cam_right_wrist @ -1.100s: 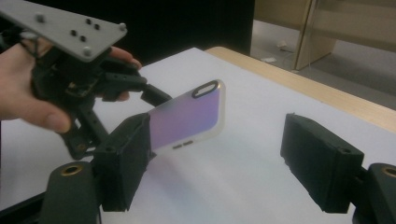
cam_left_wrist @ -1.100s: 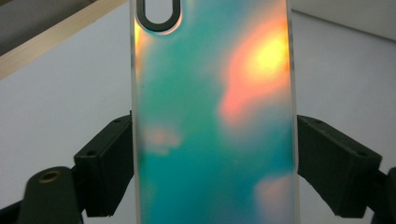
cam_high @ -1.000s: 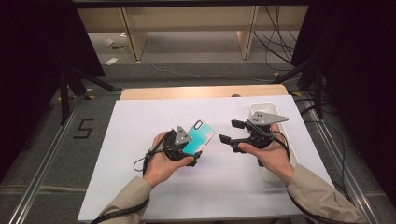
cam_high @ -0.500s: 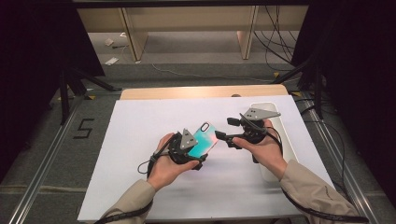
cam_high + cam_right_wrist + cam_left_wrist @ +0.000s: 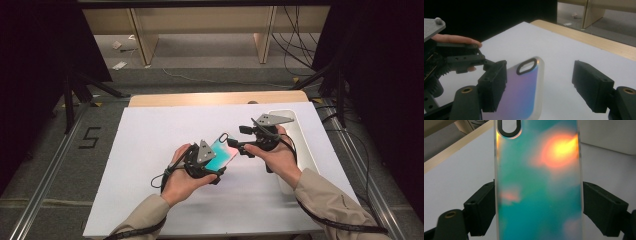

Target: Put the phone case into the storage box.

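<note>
The left gripper (image 5: 534, 212) has its two black pads clenched on the long edges of the phone case (image 5: 537, 185), which stands up between them with its camera cut-out at the far end; the right gripper (image 5: 544, 85) has its jaws parted and just been narrowing, the case's cut-out corner lying between them but the pads (image 5: 591, 83) not yet pressing on it; the case is thus held in the air over the middle of the white table (image 5: 150, 140), nearer its front edge than its back.

To take it over cleanly, I judge the right jaws should settle square on the free end before the left lets go; a skewed pinch on so thin and slick a shell may twist it out.

The left gripper view shows how evenly the pads seat on both edges; the right gripper view shows the gap left at the free end; the high view shows a white tray (image 5: 302, 145) along the table's right edge, beside the right hand (image 5: 277, 157).
</note>
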Demonstrator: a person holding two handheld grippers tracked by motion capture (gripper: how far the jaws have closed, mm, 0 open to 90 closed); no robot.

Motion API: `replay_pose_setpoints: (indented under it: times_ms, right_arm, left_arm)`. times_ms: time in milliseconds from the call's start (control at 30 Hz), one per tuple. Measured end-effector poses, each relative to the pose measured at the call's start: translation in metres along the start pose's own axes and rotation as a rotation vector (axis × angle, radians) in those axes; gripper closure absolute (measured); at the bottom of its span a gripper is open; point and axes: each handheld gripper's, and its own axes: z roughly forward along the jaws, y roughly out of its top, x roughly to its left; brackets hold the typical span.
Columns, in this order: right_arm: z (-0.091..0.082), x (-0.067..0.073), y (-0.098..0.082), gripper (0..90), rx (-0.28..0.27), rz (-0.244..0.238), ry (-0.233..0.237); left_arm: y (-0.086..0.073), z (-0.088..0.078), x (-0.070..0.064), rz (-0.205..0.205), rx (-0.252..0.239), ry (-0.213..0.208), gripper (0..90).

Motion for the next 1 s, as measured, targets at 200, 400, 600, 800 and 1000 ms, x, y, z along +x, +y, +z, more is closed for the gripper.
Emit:
replay_pose_setpoints:
  times_ms: [200,400,600,800,1000]
  right_arm:
    - [0.005,0.000,0.000,32.7,0.008,0.013,0.013]
    - [0.010,0.001,-0.001,35.8,0.019,0.019,0.018]
    - [0.012,0.001,-0.001,39.1,0.024,0.026,0.025]
    - [0.014,0.000,-0.002,43.3,0.026,0.045,0.037]
    - [0.015,-0.001,-0.002,47.3,0.023,0.061,0.042]
  left_arm:
    - [0.002,-0.001,-0.004,0.005,-0.005,0.001,16.5]
    - [0.003,0.000,-0.007,0.022,-0.012,0.000,16.5]
    - [0.004,0.001,-0.009,0.026,-0.021,-0.004,16.5]
    - [0.004,0.001,-0.010,0.021,-0.023,-0.010,16.5]
    - [0.004,0.003,-0.011,0.015,-0.026,-0.019,16.5]
